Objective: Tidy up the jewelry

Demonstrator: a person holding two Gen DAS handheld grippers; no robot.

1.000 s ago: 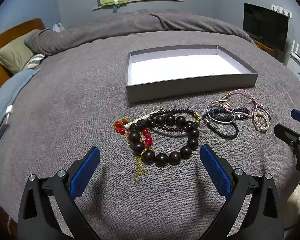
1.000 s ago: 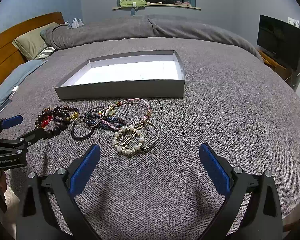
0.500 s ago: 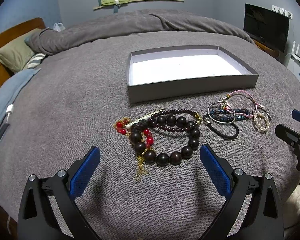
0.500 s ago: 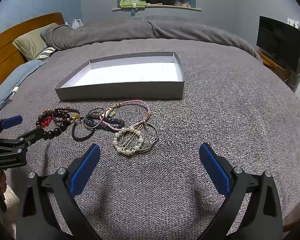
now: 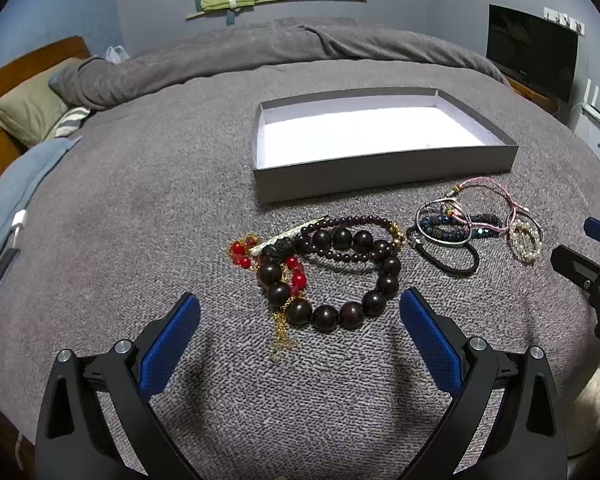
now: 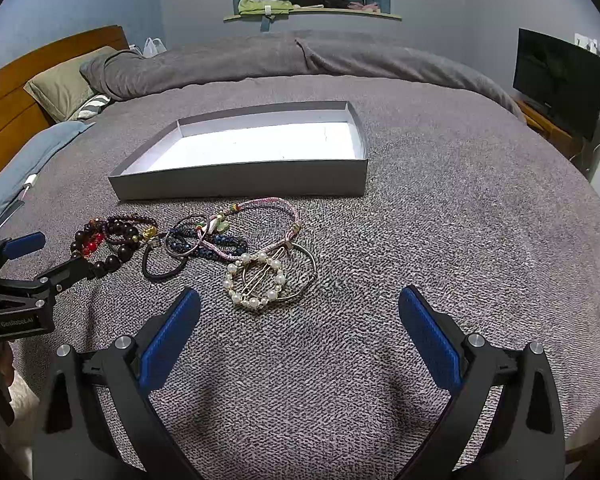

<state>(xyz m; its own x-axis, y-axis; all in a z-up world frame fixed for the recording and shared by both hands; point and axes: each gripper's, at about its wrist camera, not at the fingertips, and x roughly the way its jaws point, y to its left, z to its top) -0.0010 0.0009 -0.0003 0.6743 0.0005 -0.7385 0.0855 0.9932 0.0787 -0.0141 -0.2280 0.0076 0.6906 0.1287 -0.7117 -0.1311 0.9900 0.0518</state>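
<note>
A big bed with a grey woolly blanket (image 5: pixel 140 200) holds everything. On it sits a flat grey cardboard box with a white inside (image 5: pixel 380 168), and nothing is in it yet. Just in front of the box lie two little heaps of jewelry.

The left hand-held gripper (image 5: pixel 300 336) is spread wide and holds nothing. It hangs right over the bracelet of big dark brown round beads (image 5: pixel 340 276), which is tangled with a string of small red beads on a gold chain (image 5: pixel 288 276). I think it should pinch only the big beads and lift slowly, so the chain slips off.

The right hand-held gripper (image 6: pixel 300 332) is wide and holds nothing too, near the round pearl hair clip (image 6: pixel 256 280).
</note>
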